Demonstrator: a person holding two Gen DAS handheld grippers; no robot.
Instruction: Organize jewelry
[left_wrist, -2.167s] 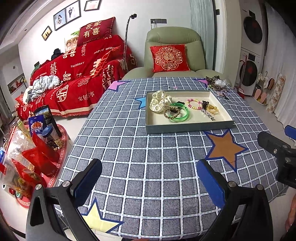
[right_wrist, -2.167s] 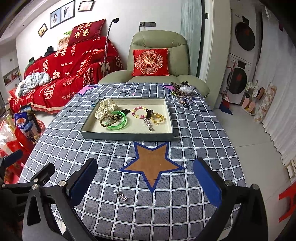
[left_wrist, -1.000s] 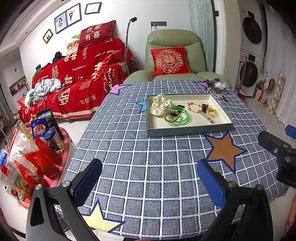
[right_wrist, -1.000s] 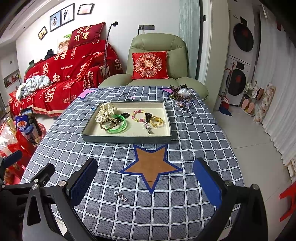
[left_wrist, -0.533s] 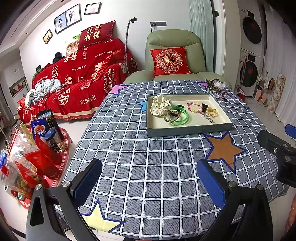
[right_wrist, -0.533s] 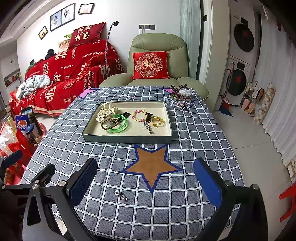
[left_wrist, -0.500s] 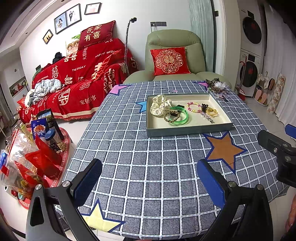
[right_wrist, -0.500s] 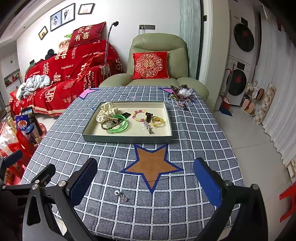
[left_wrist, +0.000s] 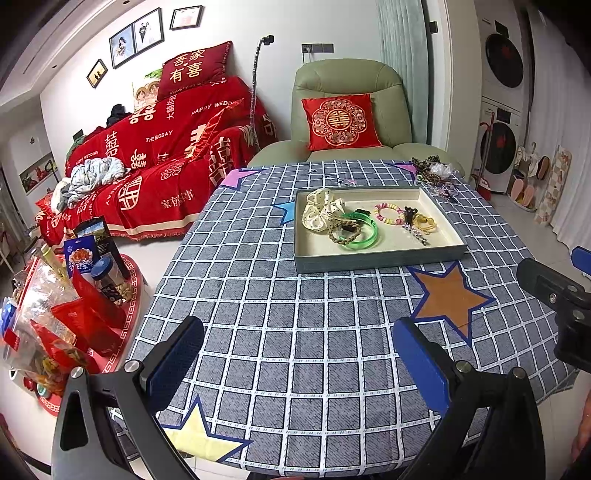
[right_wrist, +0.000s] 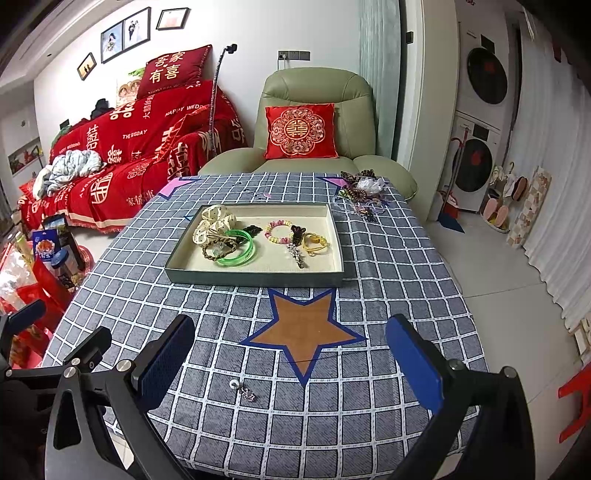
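Right wrist view shows us the checked table, then the tray of bangles, then a tiny loose earring lying near our right gripper, jaws apart and empty like the left's: light, slippery, best pinched at its bead.

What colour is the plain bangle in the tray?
Translucent green; the bangle shows best in the right wrist view, in the tray.

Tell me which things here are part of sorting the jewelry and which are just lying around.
Part of the job: tray, green bangle, bead bracelet, small earring loose on the tablecloth, tangled pile at the far corner.

Just lying about: red cushion, armchair, snack bags, washing machine.
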